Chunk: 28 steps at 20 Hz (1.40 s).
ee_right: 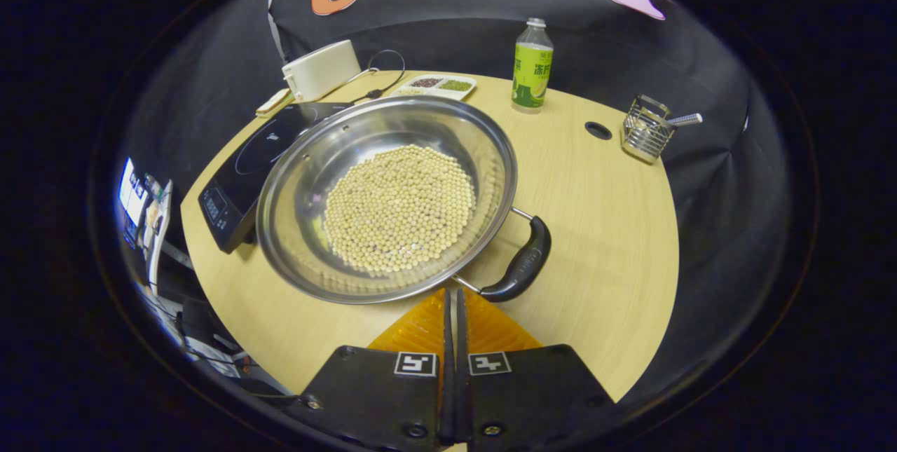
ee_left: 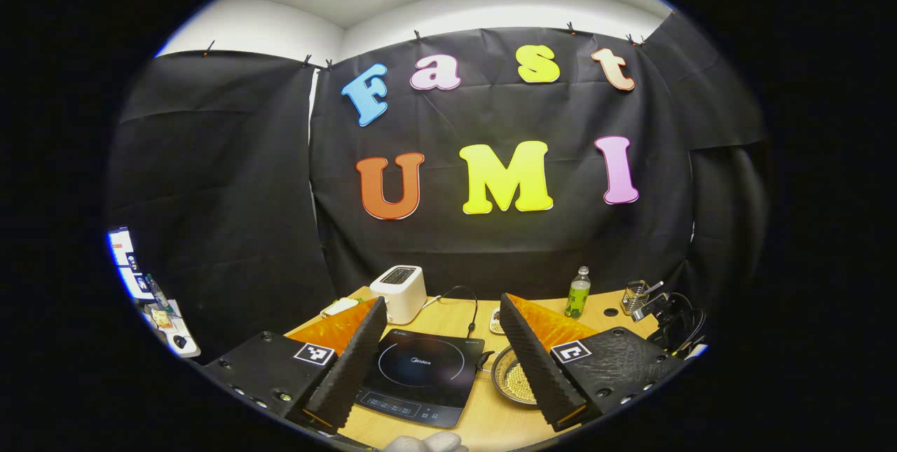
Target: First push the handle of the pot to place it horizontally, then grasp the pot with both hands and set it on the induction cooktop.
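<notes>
With its fingers pressed together just below the handle (ee_right: pixel 524 264), the right gripper (ee_right: pixel 453 298) looks set to push; the pot (ee_right: pixel 386 198) sits mid-frame on the bench (ee_right: pixel 603 228) beside the cooktop (ee_right: pixel 238 179). The left gripper (ee_left: pixel 441 340) hovers spread wide.

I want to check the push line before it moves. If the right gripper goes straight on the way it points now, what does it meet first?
Most likely the pot's handle or the rim beside it: the right gripper, fingers closed, points at the near edge of the pot. Its height above the table is unclear, so it might pass over.
</notes>
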### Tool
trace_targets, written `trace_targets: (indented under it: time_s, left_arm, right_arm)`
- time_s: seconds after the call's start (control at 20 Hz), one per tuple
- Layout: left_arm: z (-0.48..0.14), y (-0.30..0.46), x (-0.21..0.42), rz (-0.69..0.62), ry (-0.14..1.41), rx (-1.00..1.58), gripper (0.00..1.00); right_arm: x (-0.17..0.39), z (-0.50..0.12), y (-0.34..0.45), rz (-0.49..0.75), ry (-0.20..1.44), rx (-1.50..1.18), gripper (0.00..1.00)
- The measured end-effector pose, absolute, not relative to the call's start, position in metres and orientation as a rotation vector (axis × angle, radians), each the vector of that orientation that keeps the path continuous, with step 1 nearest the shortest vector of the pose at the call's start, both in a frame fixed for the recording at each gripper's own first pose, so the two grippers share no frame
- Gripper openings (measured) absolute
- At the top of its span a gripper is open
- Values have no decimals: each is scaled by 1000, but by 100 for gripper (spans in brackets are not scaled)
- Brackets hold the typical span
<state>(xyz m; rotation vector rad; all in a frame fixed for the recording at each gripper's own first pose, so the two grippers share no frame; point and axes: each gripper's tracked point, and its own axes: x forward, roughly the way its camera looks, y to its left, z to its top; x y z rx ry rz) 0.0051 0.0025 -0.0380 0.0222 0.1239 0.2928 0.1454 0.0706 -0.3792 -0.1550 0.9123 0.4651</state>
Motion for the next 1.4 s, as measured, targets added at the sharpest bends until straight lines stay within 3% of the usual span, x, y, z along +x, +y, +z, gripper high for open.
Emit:
trace_targets:
  time_s: [0.1, 0.35, 0.4, 0.45, 0.75, 1.4]
  left_arm:
    - [-42, -2, 7, 312, 133, 23, 96]
    - [-45, -13, 11, 355, 159, 29, 96]
    - [-44, -15, 12, 356, 157, 30, 100]
    - [-43, -17, 12, 356, 158, 33, 96]
    - [-42, -17, 9, 336, 163, 29, 96]
    - [-55, -18, -14, 66, 132, 20, 97]
  right_arm:
    - [156, -378, 62, 474, 911, -171, 0]
    - [180, -377, 51, 490, 903, -193, 4]
    - [182, -377, 49, 491, 900, -195, 0]
    - [184, -378, 48, 491, 897, -196, 1]
    - [179, -375, 46, 475, 896, -185, 4]
    - [72, -318, 17, 231, 741, -43, 5]
